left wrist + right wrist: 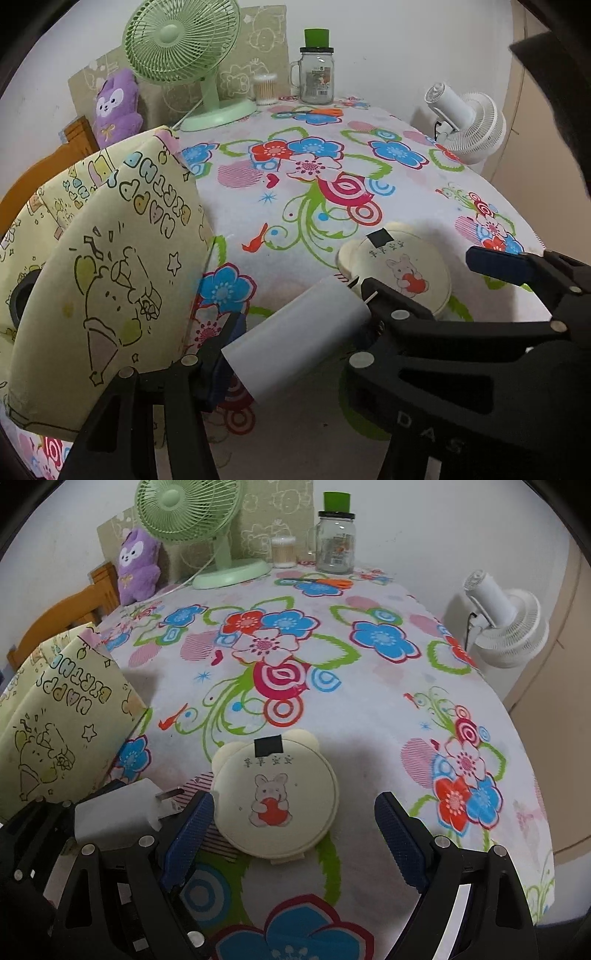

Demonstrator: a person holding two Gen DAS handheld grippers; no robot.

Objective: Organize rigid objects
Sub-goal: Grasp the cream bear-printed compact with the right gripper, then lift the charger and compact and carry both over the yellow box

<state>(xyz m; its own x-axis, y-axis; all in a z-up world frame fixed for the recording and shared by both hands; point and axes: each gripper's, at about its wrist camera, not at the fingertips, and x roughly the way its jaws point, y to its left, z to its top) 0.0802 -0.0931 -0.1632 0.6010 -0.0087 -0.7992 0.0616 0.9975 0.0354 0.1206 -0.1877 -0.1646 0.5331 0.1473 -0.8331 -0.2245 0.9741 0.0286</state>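
Note:
My left gripper [295, 332] is shut on a white plug-in charger [299, 332] and holds it just above the table; the charger also shows in the right wrist view [114, 812] with its metal prongs pointing right. My right gripper [295, 834] is open, its blue pads either side of a round cream case with a rabbit picture [277, 794], which lies flat on the flowered cloth. The case also shows in the left wrist view [402, 273]. A yellow "Happy Birthday" bag [110, 266] stands at the left, right beside the charger.
At the table's far end stand a green desk fan [192, 513], a purple plush toy [136, 565], a cotton-swab tub [283, 552], a glass jar with a green lid [336, 539] and orange scissors [325, 582]. A white fan [506, 624] stands off the right edge.

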